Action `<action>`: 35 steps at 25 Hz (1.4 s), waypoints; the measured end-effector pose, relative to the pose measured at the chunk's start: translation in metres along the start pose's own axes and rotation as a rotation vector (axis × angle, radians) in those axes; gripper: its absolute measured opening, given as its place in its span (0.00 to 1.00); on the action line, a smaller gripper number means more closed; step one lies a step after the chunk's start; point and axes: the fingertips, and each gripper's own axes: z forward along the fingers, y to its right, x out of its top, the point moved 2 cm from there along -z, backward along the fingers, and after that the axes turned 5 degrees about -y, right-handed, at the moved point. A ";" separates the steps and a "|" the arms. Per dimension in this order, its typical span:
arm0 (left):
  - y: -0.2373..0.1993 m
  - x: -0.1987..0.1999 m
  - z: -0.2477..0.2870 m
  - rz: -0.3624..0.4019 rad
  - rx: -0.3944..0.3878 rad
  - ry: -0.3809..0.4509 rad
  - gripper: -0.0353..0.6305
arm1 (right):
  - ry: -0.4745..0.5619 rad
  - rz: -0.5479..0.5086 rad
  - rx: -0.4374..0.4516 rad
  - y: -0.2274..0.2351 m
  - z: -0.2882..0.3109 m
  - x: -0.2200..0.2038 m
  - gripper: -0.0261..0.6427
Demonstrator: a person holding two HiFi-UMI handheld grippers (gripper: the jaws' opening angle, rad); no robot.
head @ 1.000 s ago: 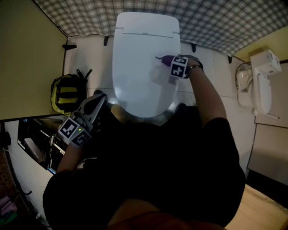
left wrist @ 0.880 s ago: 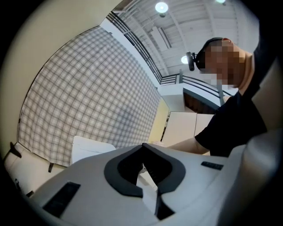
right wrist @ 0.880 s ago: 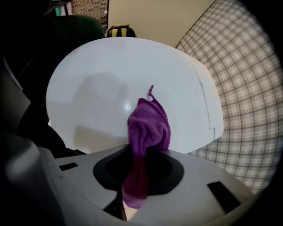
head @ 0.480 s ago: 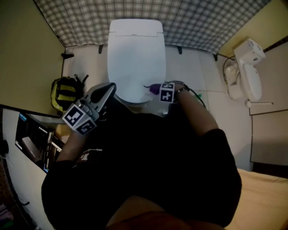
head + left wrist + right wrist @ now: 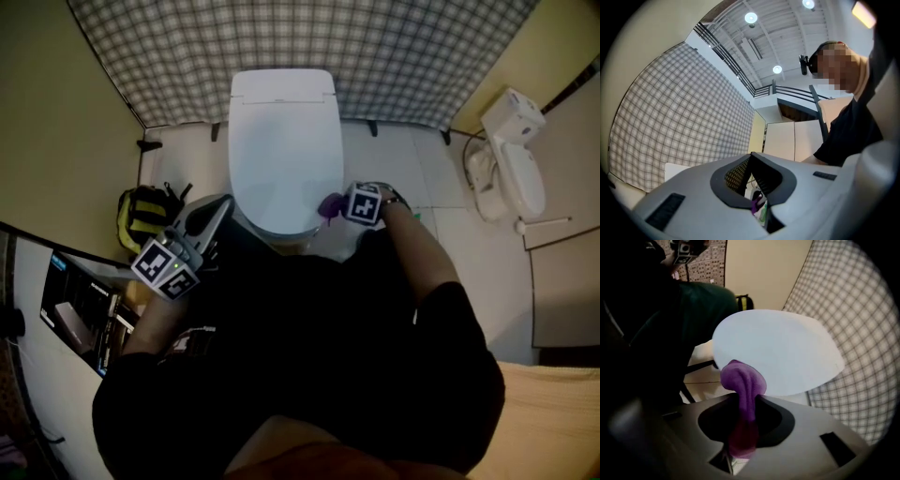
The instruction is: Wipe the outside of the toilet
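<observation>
Right gripper (image 5: pixel 339 205) first: your jaws are pinched on the purple cloth (image 5: pixel 740 378), which sits at the front right edge of the lid. You have one toilet (image 5: pixel 281 141), rigid, glossy and probably slick, standing against the checked wall. Your left gripper (image 5: pixel 214 214) hangs beside it, jaws together and empty. That single cloth looks soft and light; keep gripping its bunched middle.

Under the checked wall (image 5: pixel 422 56) I see a white tiled floor (image 5: pixel 412 159). A yellow-and-black backpack (image 5: pixel 142 216) sits near that wall's left end, and a white fixture (image 5: pixel 511 155) by its right end.
</observation>
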 end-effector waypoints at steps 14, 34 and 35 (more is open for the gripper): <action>-0.130 -0.035 0.023 -0.119 0.219 -0.124 0.04 | 0.217 0.604 -0.418 0.380 -0.035 -0.022 0.18; -0.272 -0.117 0.055 -0.334 0.284 -0.305 0.04 | 0.305 0.655 -0.194 0.541 0.100 0.038 0.17; -0.266 -0.115 0.054 -0.330 0.282 -0.298 0.04 | 0.298 0.649 -0.169 0.530 0.099 0.036 0.17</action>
